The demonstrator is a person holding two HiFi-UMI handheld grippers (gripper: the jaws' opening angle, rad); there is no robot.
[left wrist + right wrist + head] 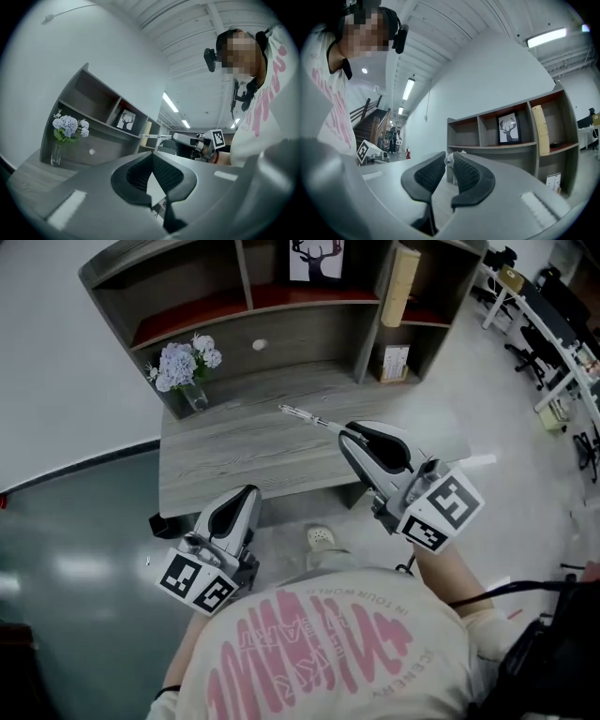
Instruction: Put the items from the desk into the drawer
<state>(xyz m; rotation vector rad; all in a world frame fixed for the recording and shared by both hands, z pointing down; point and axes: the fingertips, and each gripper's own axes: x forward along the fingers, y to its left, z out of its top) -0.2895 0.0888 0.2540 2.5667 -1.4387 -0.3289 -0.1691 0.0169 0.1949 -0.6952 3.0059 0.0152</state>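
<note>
My right gripper [345, 432] is shut on a thin silvery pen-like stick [305, 415] that juts from its tips out over the grey wooden desk [225, 446]. In the right gripper view only the stick's pale end [448, 160] shows, pinched between the pads of that gripper [449, 158]. The left gripper view shows the stick [151, 136] held level in the air. My left gripper [246, 495] hangs below the desk's front edge, jaws together and empty; its tips [152, 154] meet. A back panel with a white knob [260, 344] sits under the hutch shelves.
A glass vase of pale flowers [185, 365] stands at the desk's back left. The hutch holds a deer picture [316, 259], a tall yellowish book [401, 284] and a small box [395, 363]. A shoe [322, 538] shows under the desk front. Other desks and chairs [544, 324] lie to the right.
</note>
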